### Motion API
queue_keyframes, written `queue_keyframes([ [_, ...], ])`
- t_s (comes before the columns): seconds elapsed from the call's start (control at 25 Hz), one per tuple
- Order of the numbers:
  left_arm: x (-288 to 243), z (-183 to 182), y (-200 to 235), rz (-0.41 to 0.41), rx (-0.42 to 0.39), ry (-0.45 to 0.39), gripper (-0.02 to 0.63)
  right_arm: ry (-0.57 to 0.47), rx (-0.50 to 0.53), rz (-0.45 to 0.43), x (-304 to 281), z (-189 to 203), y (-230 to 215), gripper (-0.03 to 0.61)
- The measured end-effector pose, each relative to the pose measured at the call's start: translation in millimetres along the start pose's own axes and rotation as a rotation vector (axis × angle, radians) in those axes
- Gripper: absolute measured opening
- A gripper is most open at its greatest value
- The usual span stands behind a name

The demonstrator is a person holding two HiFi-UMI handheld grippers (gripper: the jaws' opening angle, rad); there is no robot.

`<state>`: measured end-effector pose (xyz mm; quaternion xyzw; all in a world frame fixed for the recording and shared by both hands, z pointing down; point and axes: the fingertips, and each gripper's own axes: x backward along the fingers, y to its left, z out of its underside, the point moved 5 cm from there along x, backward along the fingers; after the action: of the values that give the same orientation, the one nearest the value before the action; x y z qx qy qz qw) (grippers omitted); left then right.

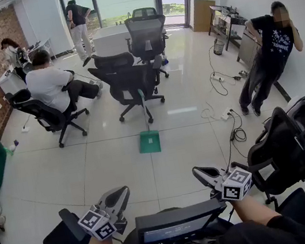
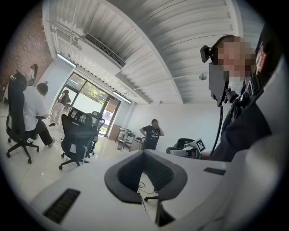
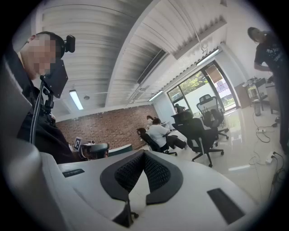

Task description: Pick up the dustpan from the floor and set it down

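Glossy floor [image 1: 118, 159] bears dustpan [image 1: 149, 142], office chairs [image 1: 131, 84] behind.

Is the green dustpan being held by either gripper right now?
No, the dustpan sits on the floor ahead, well apart from the left gripper and the right gripper.

Green dustpan [image 1: 149, 142] sits on the pale tiled floor [image 1: 117, 154], handle upright

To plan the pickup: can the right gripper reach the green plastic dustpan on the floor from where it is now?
Probably not. The green plastic dustpan lies far ahead of the right gripper, and a black office chair stands close before the person.
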<state>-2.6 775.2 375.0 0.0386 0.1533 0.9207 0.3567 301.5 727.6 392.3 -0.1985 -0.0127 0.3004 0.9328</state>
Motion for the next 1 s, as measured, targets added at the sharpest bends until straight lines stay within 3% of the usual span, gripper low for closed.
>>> queue_keyframes([
  [0.68, -109.4, 7.0, -82.2, -0.023, 0.008, -0.002, 0.008, 0.018, -0.008, -0.028, 92.4, -31.8, -88.5, 0.025],
  [1.0, -126.5, 24.7, -49.5, -0.049, 0.046, -0.008, 0.008, 0.032, -0.009, -0.039, 63.4, -31.8, -124.4, 0.025],
])
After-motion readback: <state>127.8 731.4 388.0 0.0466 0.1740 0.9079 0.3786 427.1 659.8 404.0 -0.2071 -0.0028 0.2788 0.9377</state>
